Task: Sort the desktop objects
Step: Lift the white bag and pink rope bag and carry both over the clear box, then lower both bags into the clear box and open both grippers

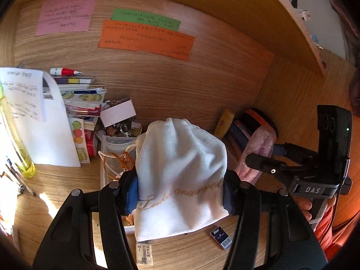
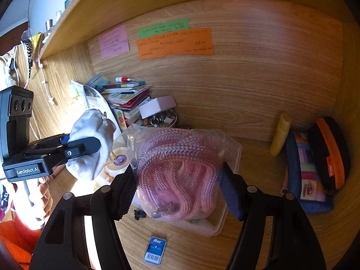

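Note:
My left gripper (image 1: 180, 193) is shut on a white cloth pouch (image 1: 180, 168) with gold script, held above the wooden desk; it also shows in the right wrist view (image 2: 90, 144). My right gripper (image 2: 177, 191) is shut on a clear plastic bag of pink braided cord (image 2: 177, 171), held above a clear plastic box (image 2: 216, 222). The right gripper (image 1: 256, 159) and its pink bag (image 1: 258, 150) show at the right of the left wrist view.
A stack of books and papers (image 1: 76, 103) and a tub of trinkets (image 1: 121, 130) stand at the back left. A yellow tube (image 2: 280, 132) and cloth cases (image 2: 315, 166) sit in the right corner. A small blue staple box (image 2: 155, 249) lies in front. Notes hang on the back wall (image 1: 146, 36).

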Available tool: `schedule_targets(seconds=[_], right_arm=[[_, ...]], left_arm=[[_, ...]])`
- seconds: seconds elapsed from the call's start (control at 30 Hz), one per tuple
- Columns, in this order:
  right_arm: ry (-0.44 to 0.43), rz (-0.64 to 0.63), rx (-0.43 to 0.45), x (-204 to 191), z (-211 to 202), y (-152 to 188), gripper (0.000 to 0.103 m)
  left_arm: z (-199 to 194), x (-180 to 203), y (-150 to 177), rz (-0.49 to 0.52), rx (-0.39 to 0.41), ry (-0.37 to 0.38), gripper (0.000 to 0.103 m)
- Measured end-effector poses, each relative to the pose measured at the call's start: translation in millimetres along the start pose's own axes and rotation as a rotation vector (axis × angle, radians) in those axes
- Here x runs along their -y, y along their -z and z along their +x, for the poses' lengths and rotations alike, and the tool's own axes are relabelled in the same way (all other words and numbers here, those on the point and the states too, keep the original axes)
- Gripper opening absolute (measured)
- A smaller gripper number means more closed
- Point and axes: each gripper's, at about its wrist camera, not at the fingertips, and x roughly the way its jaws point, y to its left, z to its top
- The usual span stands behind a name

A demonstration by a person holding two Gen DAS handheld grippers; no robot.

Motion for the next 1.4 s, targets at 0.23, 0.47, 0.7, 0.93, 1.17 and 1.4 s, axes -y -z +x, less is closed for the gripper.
schedule_targets(seconds=[0.23, 0.47, 0.7, 0.93, 1.17, 1.4], right_arm=[[0.070, 0.024, -0.058, 10.3, 35.7, 3.7, 0.064], [0.119, 0.059, -0.107, 15.6, 63.6, 13.8, 0.064], [0.180, 0.005, -0.075, 2.5, 65.9, 22.5, 0.065], [0.248, -0.077, -0.089, -9.4, 73.5, 29.8, 0.069], [0.280, -0.145, -0.104, -18.8, 76.9, 34.7, 0.080], [0.253, -0.121, -0.117, -15.2, 76.1, 33.2, 0.081]], left_arm=[[36.3, 1.0, 4.3, 0.006, -0.070, -0.017, 0.058], [63.9, -6.8, 13.2, -0.034, -0.129, 0.008, 0.058], [72.2, 2.9, 18.4, 0.025, -0.118, -0.041, 0.058], [73.0, 3.4, 23.4, 0.055, -0.116, -0.058, 0.063], [69.4, 5.8, 21.5, 0.048, -0.127, -0.035, 0.064], [59.5, 5.9, 20.4, 0.042, -0.101, -0.021, 0.067]])
